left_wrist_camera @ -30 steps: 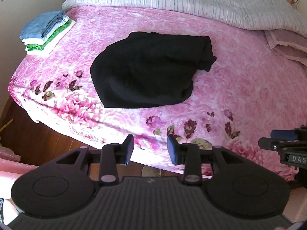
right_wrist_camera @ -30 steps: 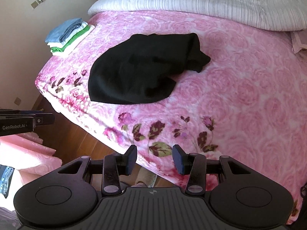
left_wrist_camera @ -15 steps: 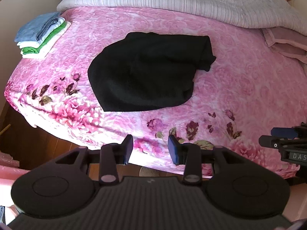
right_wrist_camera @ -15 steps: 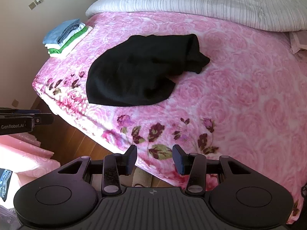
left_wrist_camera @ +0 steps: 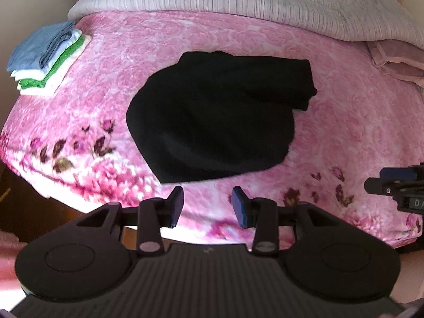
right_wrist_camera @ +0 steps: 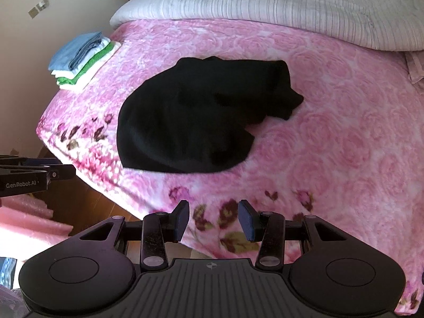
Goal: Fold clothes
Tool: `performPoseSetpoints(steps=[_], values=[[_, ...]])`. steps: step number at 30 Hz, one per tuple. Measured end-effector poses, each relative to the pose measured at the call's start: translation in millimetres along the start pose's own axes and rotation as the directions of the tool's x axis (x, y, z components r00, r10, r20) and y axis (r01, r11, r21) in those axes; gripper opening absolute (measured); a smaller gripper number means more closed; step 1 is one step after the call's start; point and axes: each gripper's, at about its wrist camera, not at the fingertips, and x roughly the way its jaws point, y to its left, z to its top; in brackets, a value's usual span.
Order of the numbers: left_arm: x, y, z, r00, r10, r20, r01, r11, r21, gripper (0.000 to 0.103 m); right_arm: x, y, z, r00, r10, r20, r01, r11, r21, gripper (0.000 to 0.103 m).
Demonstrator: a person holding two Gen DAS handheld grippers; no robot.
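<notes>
Bright daylight over the pink bedspread (left_wrist_camera: 344,122), strongest at the near edge, where the floral print washes out almost to white. Looks to come from the near side. Dim wooden floor (right_wrist_camera: 87,206) below the bed, in shadow. Black garment (left_wrist_camera: 220,116) so dark that folds barely show. Motion blur on the near flowers and the garment's near edge in both views. Strong fisheye bending, dark corners. Claws sharp, unlit.

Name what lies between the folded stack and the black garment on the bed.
Nothing: only bare pink bedspread separates the folded stack from the black garment. Both wrist views show that stretch.
</notes>
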Motion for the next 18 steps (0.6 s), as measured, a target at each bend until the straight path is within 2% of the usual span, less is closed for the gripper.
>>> performPoseSetpoints(steps=[9, 18], values=[[36, 20, 31, 0.999, -0.030, -0.035, 0.032, 0.997, 0.077, 0.037, 28, 6, 26, 0.999, -0.040, -0.015, 0.041, 0.996, 0.077, 0.045], [84, 12, 23, 0.994, -0.074, -0.077, 0.082, 0.989, 0.120, 0.041, 48, -19, 23, 0.993, -0.094, -0.071, 0.105, 0.982, 0.158, 0.045]])
